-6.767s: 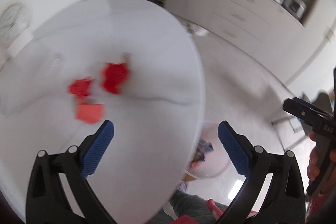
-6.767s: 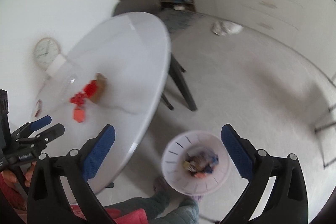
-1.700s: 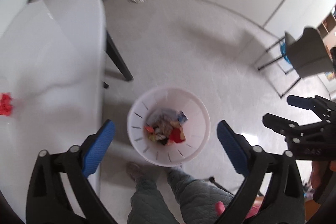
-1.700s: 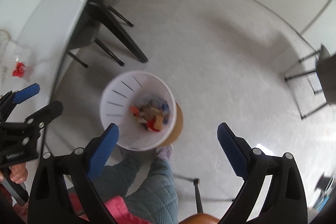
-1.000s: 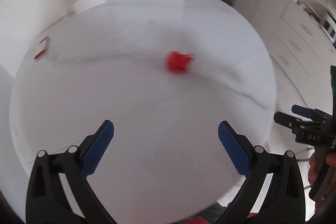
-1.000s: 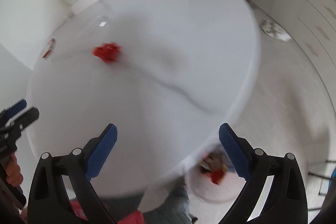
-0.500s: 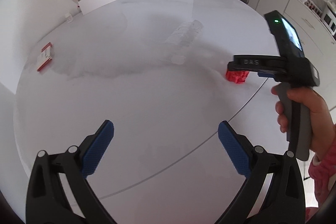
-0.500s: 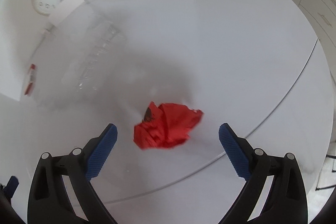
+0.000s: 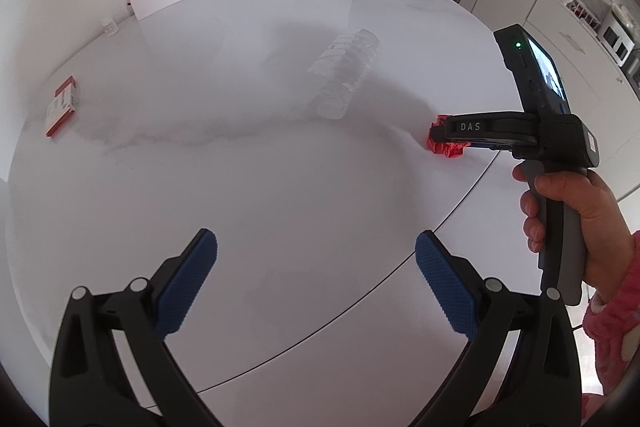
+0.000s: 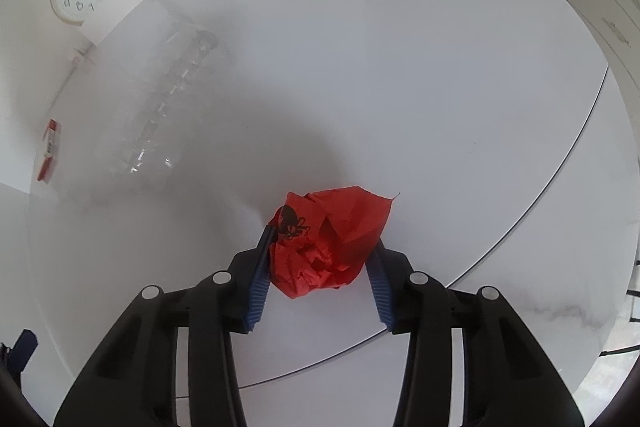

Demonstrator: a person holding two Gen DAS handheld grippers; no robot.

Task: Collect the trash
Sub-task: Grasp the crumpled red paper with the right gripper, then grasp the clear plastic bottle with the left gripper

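right wrist view: my right gripper (image 10: pixel 320 259) has its blue pads pressed against both sides of the crumpled red paper wrapper (image 10: pixel 330 239), which sits on the round white marble table (image 10: pixel 440 87) near its right edge. my left gripper (image 9: pixel 316 283) hovers with fingers wide apart, holding nothing. a clear crushed plastic bottle (image 9: pixel 344 79) lies further in; a red and white small box (image 9: pixel 61 105) sits far left.
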